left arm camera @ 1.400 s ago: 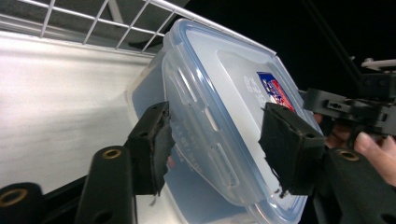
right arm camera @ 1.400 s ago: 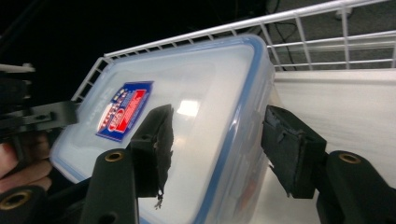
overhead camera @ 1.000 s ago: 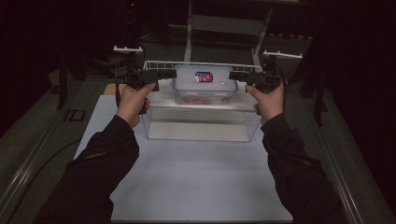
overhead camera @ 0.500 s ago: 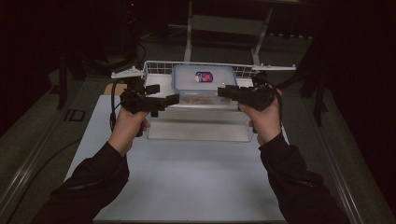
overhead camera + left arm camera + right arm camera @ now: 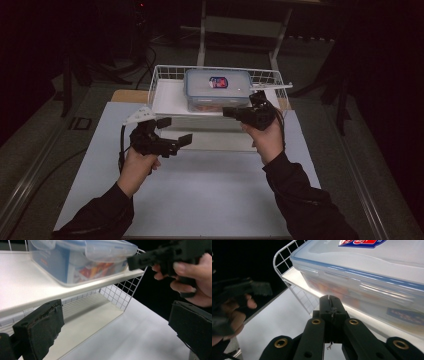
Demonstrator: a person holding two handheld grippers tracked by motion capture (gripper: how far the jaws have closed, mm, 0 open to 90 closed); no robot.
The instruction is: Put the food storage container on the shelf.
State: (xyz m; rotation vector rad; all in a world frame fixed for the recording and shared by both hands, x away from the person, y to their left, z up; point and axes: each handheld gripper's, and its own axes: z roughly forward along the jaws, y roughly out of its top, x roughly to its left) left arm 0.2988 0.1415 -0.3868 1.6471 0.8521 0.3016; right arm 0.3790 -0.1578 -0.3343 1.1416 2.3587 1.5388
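A clear plastic box point(image 5: 217, 90) with a blue-rimmed lid and a red and blue label sits on the top shelf of a white wire rack point(image 5: 167, 97). Colourful contents show through the box's wall point(image 5: 75, 265) and the box lid point(image 5: 367, 267) is near. My left gripper point(image 5: 175, 131) hovers in front of the rack's lower shelf, jaws just opened wide, nothing between the pads point(image 5: 41, 331). My right gripper point(image 5: 228, 112) points left at the box's front right corner. Its jaws have just closed and are shut point(image 5: 329, 299) on nothing.
The rack stands at the back of a white tabletop point(image 5: 200, 195). A wooden board point(image 5: 127, 95) peeks out at the rack's left. Dark floor, cables and a metal frame point(image 5: 202, 30) lie beyond the table.
Both hands came away from the rack's sides toward the person and sank. The left jaws spread open. The right jaws closed empty.
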